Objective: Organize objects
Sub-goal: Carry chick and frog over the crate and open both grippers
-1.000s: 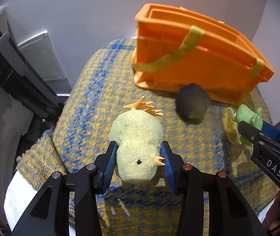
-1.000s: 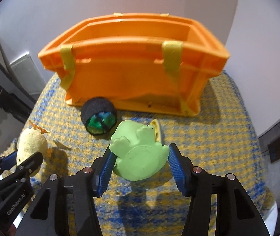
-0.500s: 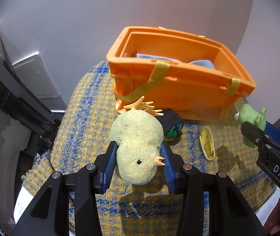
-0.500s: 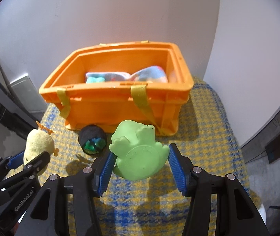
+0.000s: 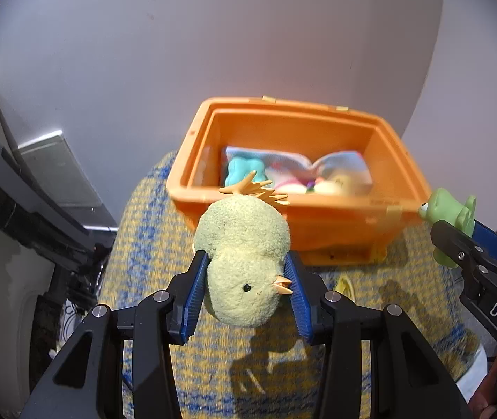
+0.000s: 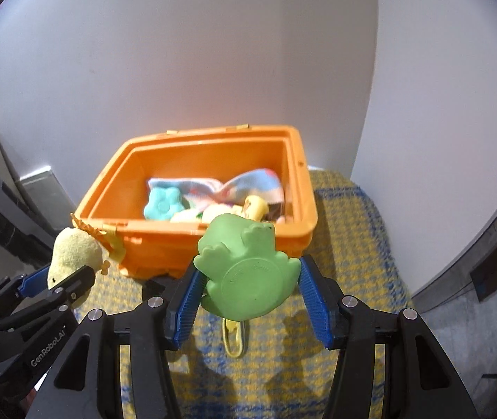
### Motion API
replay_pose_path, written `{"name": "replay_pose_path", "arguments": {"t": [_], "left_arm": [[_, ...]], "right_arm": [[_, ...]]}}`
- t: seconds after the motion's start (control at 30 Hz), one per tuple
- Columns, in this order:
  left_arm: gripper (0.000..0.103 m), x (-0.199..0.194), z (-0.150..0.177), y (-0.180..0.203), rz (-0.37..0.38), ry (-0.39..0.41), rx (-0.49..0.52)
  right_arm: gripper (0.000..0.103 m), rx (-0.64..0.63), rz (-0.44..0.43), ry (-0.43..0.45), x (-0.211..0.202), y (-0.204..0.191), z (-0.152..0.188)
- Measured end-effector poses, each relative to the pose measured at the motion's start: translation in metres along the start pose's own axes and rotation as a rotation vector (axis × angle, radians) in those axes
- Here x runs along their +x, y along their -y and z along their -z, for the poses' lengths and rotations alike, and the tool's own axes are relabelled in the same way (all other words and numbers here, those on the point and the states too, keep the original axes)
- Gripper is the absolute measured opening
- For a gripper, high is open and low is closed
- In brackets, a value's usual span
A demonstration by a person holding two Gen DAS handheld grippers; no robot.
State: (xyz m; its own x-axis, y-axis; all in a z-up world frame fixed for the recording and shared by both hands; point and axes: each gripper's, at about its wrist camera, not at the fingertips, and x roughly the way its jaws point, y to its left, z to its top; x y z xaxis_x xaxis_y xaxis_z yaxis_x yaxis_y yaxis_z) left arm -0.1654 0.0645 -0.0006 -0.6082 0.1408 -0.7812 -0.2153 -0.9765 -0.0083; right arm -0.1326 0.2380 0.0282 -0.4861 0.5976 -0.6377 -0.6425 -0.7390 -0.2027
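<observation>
fuzzy yellow chick [image 5: 245, 262] pinched by left gripper [image 5: 245, 289], green frog [image 6: 245, 269] by right gripper [image 6: 248, 296]

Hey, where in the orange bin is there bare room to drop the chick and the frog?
The left half of the orange bin is bare floor, bordered by its left wall and the teal flower toy. The right half is crowded: striped cloth, pale toys. The chick suits the left; the frog needs shifting leftward.

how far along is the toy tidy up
Partly done. The orange bin already holds a teal flower toy and other soft items. In hand: the left tool grips the plush chick, the right tool grips the green frog, both short of the bin. Left: drop both in, then the yellow clip on the cloth.
</observation>
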Motion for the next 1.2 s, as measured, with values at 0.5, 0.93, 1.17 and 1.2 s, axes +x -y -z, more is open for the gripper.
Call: {"name": "replay_pose_path", "arguments": {"t": [0.5,0.93,1.17,1.2], "left_arm": [[0.044,0.007,-0.049,0.003,0.002,0.05,0.025],[0.044,0.045,-0.074,-0.003,-0.001,0.025,0.018],[0.044,0.066,-0.08,-0.006,0.006,0.01,0.014],[0.044,0.066,-0.08,-0.007,0.01,0.01,0.015]], "right_arm": [[0.054,-0.034,-0.003,0.059,0.008,-0.007,-0.046],[0.054,-0.027,0.007,0.033,0.047,-0.006,-0.066],[0.054,-0.026,0.004,0.006,0.069,-0.005,-0.071],[0.054,-0.026,0.004,0.003,0.071,-0.005,-0.072]]}}
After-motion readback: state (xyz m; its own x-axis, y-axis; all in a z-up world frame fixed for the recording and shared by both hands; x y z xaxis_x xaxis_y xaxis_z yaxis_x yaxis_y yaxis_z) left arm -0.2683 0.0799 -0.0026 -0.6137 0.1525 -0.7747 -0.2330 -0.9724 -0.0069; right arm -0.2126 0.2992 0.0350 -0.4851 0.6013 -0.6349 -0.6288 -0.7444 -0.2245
